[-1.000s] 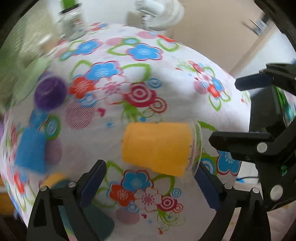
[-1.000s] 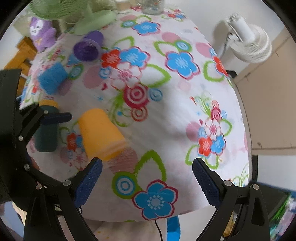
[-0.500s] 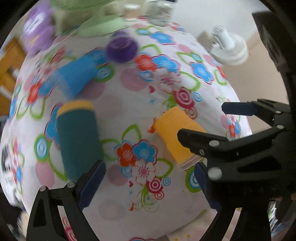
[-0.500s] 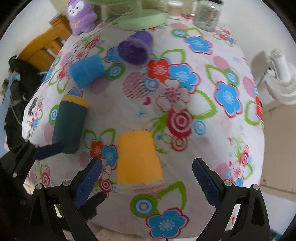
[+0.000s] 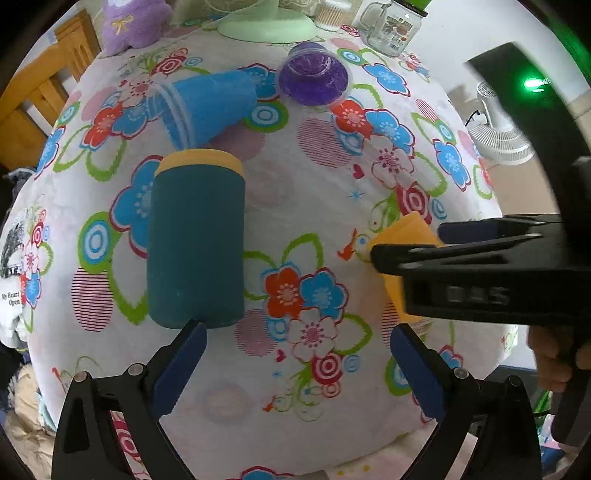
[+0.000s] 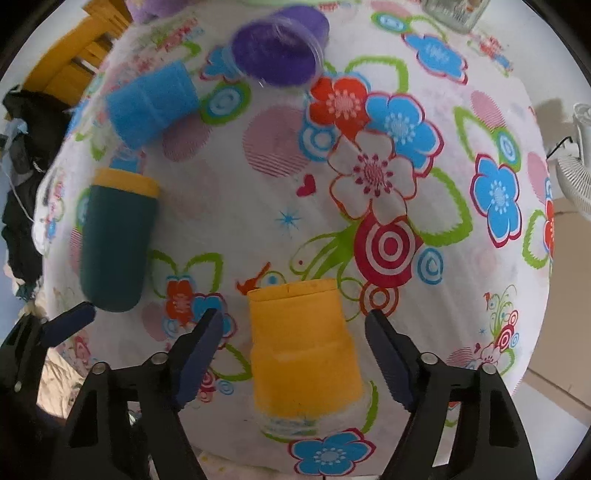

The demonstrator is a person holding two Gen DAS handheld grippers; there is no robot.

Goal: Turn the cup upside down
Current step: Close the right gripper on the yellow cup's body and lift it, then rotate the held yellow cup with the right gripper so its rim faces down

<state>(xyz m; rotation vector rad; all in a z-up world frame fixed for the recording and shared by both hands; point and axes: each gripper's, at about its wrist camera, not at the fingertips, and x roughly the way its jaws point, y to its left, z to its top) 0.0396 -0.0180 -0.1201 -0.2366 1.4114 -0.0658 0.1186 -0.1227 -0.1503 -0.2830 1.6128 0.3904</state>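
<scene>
An orange cup [image 6: 303, 343] lies on its side on the flowered tablecloth, its clear rim toward the near table edge. My right gripper [image 6: 295, 354] is open, with a finger on each side of the cup, not touching it. In the left wrist view the orange cup [image 5: 406, 236] is mostly hidden behind the right gripper's black body. My left gripper [image 5: 295, 369] is open and empty over the cloth, its left fingertip just below a dark green cup [image 5: 195, 243] with a yellow end, which also lies on its side.
A blue cup [image 5: 210, 103] and a purple cup [image 5: 314, 77] lie on their sides farther back. A glass jar [image 5: 391, 29], a green fan base [image 5: 266, 26] and a purple plush toy [image 5: 129, 22] stand at the far edge. A wooden chair [image 5: 40, 92] is at the left.
My right gripper has moved in over the orange cup, so its fingers now flank it. My left gripper has shifted left toward the dark green cup.
</scene>
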